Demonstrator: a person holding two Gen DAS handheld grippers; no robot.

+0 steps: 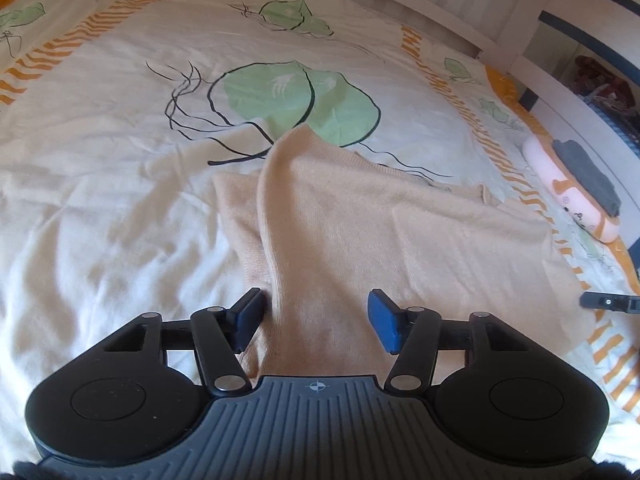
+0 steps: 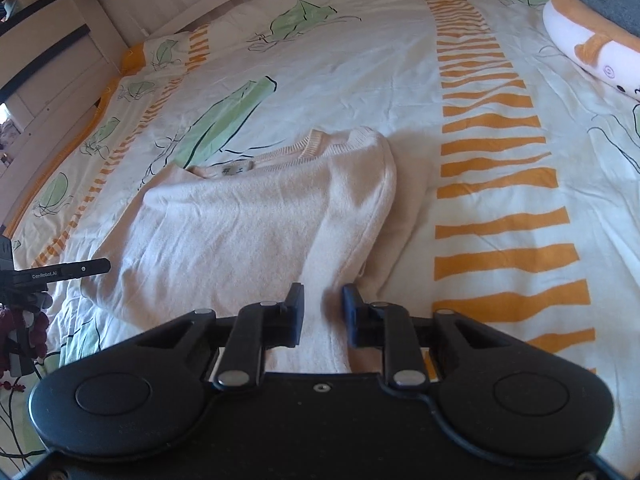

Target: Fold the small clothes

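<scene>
A cream knit sweater (image 1: 400,232) (image 2: 240,220) lies flat on the bed, neckline away from me. One sleeve (image 1: 296,208) runs straight down between the fingers of my left gripper (image 1: 316,316). Its left pad touches the fold, its right pad stands a little apart, so the jaws are open around the sleeve. The other sleeve (image 2: 352,216) comes down from the shoulder into my right gripper (image 2: 323,316), whose pads press on it from both sides. Each view shows a bit of the other gripper at its edge.
The bedspread (image 1: 120,200) is white with green leaves and orange stripes. A long plush pillow (image 1: 572,192) (image 2: 592,40) with a dark folded cloth (image 1: 588,176) on it lies at the bed's side. White bed rails (image 1: 520,40) border the far end.
</scene>
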